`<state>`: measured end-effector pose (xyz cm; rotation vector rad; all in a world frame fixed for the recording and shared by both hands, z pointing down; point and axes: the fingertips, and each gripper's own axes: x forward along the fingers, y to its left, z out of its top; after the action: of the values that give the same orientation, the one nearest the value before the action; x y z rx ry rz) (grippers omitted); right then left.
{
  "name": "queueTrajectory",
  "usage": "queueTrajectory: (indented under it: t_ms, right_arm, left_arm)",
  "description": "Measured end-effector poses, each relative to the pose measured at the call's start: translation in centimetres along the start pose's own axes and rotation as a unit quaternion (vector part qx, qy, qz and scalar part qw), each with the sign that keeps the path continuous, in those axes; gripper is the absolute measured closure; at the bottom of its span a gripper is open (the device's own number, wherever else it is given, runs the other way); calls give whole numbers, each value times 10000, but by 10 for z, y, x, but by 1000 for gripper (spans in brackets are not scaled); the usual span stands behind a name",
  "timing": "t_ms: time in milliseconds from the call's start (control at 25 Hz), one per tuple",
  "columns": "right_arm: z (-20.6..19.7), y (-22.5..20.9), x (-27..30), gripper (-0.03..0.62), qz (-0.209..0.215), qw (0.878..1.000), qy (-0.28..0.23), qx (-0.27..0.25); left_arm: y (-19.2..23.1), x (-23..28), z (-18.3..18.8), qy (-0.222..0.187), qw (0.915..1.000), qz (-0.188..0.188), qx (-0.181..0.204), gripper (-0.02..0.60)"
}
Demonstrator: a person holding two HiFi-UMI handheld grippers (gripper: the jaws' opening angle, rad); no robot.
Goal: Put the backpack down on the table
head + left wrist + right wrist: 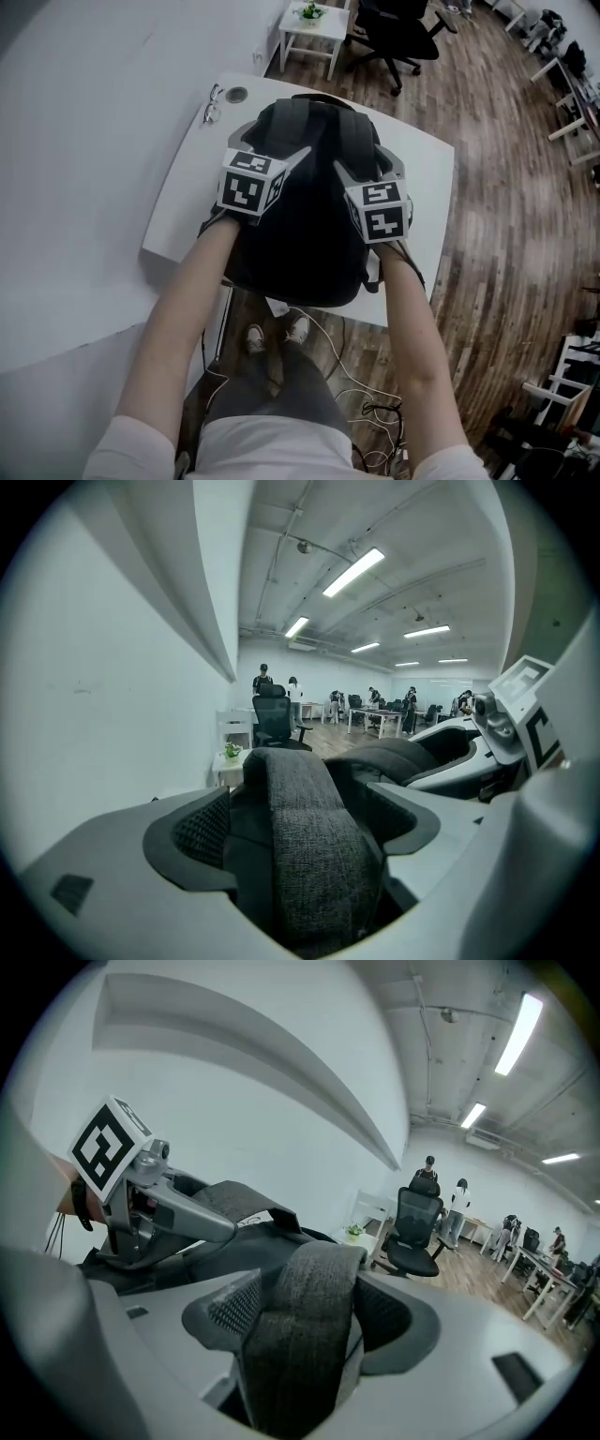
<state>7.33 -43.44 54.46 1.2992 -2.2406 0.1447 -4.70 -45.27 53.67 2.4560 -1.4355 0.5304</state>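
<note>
Open left gripper (267,145) and open right gripper (370,164), a strap (300,855) loose between each one's jaws; backpack (300,234) and table (187,197) underneath.

We are looking at a black backpack (305,234) on a white table (187,187), its straps (319,883) showing a dark grey woven texture. The left gripper (300,822) and right gripper (314,1316) are showing pale grey, each carrying a cube (251,183) of black-and-white squares. Far off, a brown plank floor (506,216) is running under a black chair (398,33).
</note>
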Motion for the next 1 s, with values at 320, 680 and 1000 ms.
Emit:
queueTrajectory:
  t_ms: [320,680,1000]
  right_arm:
    - [4,-4,-29,318,-243,9996,-119,48]
    - [12,2,-63,318,-259,9979,-405,424]
    - [26,3,-113,321,-333,9941,-702,762]
  left_arm:
    - [-3,-26,1,38,10000,58,11,130]
    - [-12,-62,10,-79,9999,37,-71,132]
    - [-35,-114,35,-332,9994,58,-28,135]
